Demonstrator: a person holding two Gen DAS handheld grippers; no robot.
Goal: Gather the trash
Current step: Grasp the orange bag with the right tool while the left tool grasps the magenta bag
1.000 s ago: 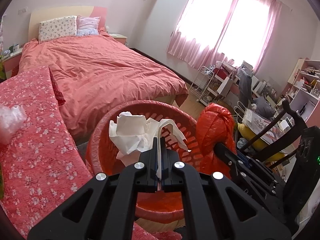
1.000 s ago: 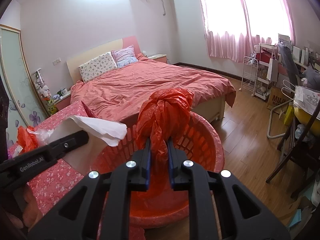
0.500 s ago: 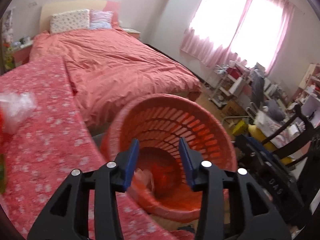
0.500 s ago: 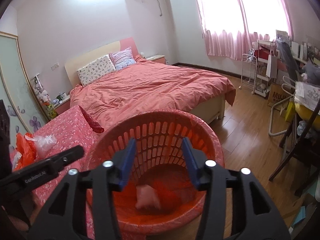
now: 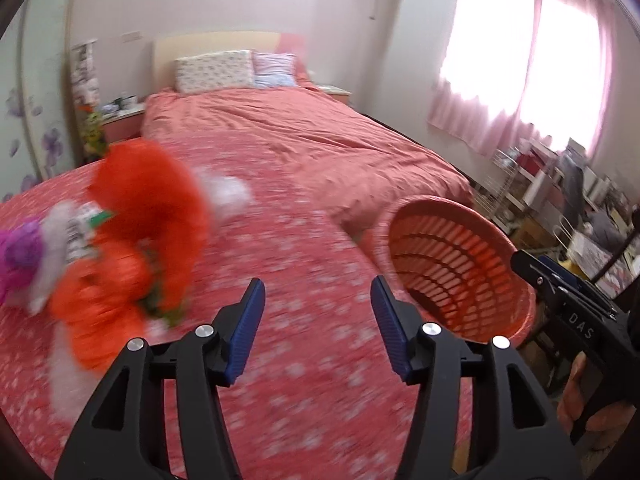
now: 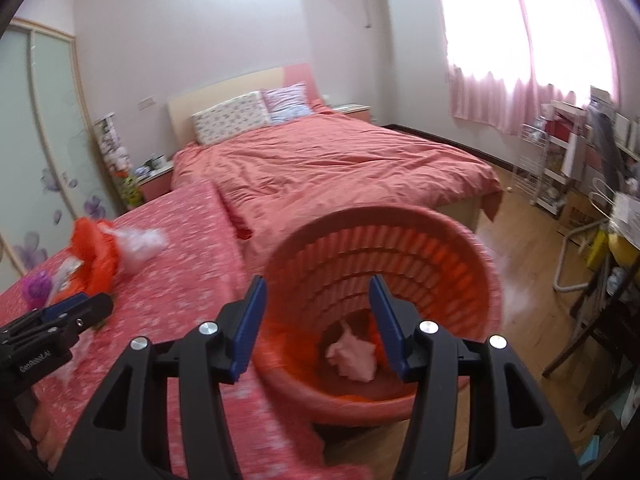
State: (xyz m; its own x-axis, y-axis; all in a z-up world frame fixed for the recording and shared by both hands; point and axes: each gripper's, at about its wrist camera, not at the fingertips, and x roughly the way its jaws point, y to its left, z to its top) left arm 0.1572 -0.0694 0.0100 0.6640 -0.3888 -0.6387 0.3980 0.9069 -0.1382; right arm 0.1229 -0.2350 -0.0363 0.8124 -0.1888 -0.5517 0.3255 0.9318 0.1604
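Note:
A red slatted basket [image 6: 420, 236] stands on the floor beside the table; it also shows in the left wrist view [image 5: 472, 236]. A crumpled tissue [image 6: 354, 356] lies at its bottom. My right gripper [image 6: 316, 312] is open and empty above the basket's mouth. My left gripper [image 5: 316, 312] is open and empty over the floral tablecloth [image 5: 304, 264]. An orange plastic bag [image 5: 140, 220], a clear plastic wad [image 5: 228, 194] and a purple item [image 5: 20, 256] lie on the table to its left, blurred. That pile also shows in the right wrist view [image 6: 96, 252].
A bed with a salmon cover [image 6: 340, 164] fills the room behind the table. A wire rack [image 6: 536, 168], chairs [image 6: 592, 320] and cluttered shelves stand at the right by the window. Bare wooden floor [image 6: 528, 240] lies between bed and chairs.
Both grippers let go of the tissue and the orange bag into the basket and opened. The left gripper has swung left over the table toward the trash pile.

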